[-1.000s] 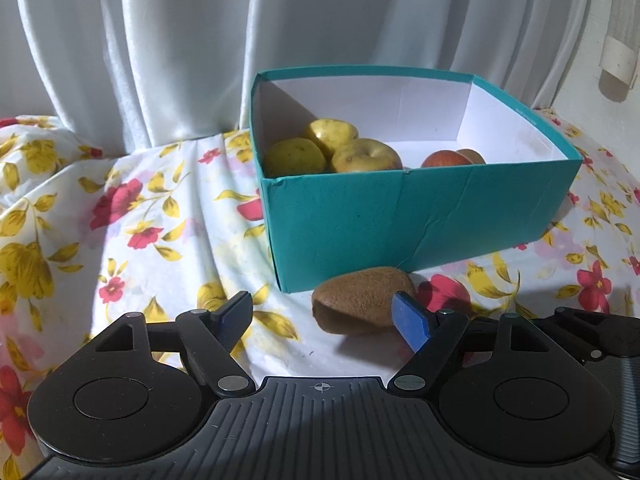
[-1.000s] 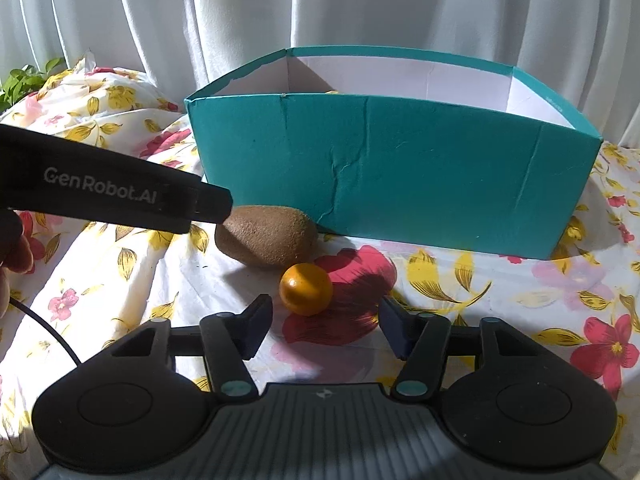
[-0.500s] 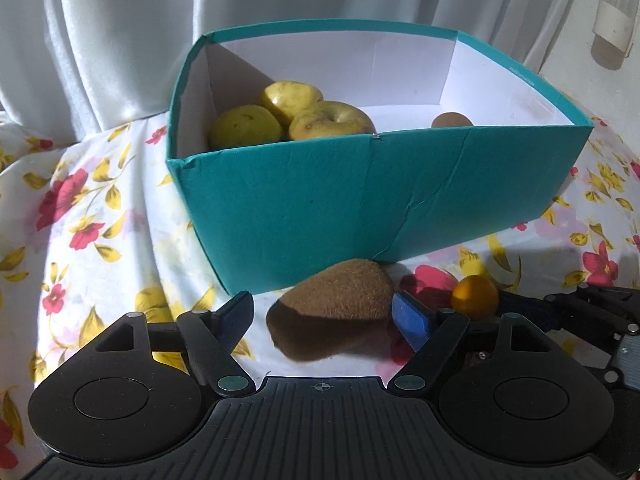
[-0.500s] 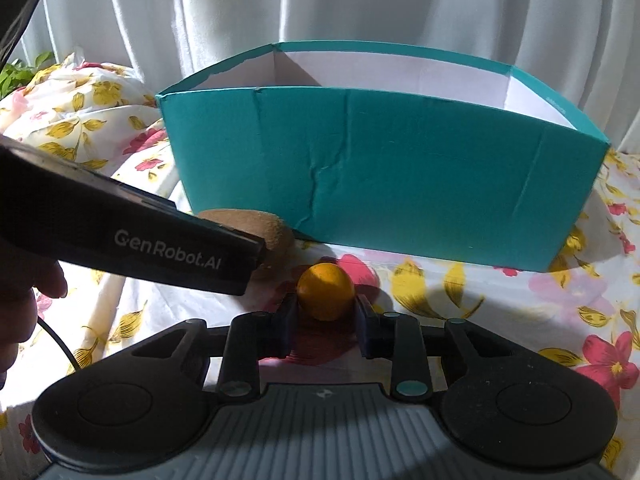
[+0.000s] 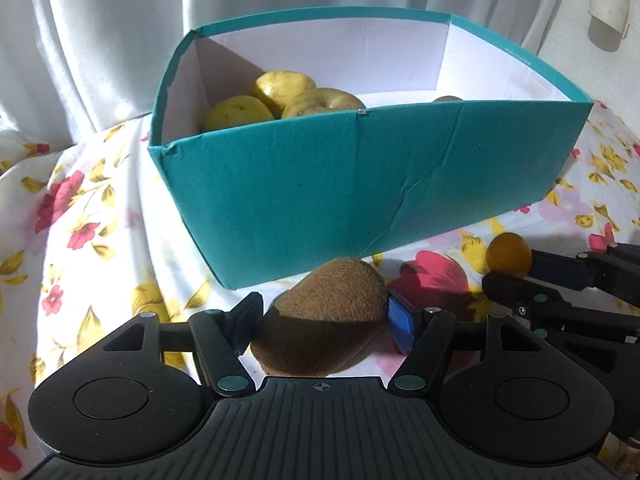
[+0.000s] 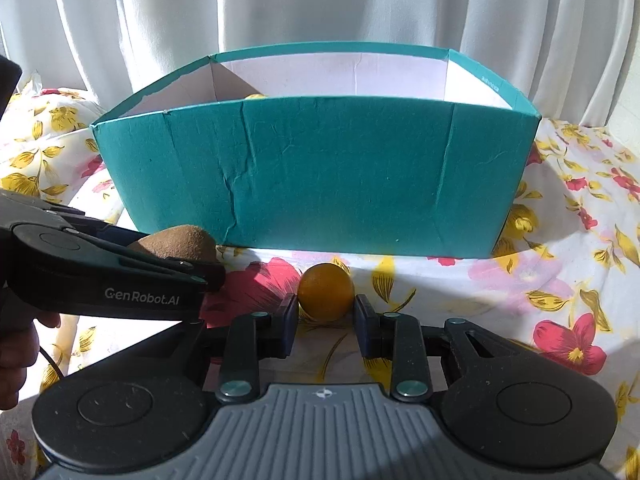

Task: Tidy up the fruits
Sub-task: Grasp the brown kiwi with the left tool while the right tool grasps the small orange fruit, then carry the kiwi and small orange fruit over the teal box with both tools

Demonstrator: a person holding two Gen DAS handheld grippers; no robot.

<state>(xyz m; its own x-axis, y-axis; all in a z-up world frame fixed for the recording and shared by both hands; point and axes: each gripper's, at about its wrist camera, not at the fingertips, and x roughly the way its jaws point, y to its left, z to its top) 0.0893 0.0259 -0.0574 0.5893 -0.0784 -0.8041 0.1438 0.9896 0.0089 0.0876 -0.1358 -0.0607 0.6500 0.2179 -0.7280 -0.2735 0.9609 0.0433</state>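
Observation:
A brown kiwi (image 5: 324, 320) lies on the flowered cloth just in front of the teal box (image 5: 300, 184). My left gripper (image 5: 324, 316) straddles it and its jaws are closing; the blue right pad (image 5: 400, 324) is at the kiwi's end, while the left pad stands a sliver off. My right gripper (image 6: 326, 312) is shut on a small orange fruit (image 6: 326, 292), low over the cloth before the box (image 6: 320, 180). The left wrist view shows that fruit (image 5: 508, 254) in the right gripper (image 5: 508, 270). In the right wrist view, the left gripper (image 6: 210, 266) half hides the kiwi (image 6: 176, 242).
Three yellow apples (image 5: 280, 100) sit in the box's left end, and a brownish fruit (image 5: 448, 99) peeks over the wall further right. White curtains (image 6: 320, 8) hang behind the box. Flowered cloth (image 6: 560, 280) spreads to both sides. A hand (image 6: 16, 360) holds the left gripper.
My right gripper shut on the small orange fruit. The left gripper came down and forward over the kiwi, and its jaws narrowed around it.

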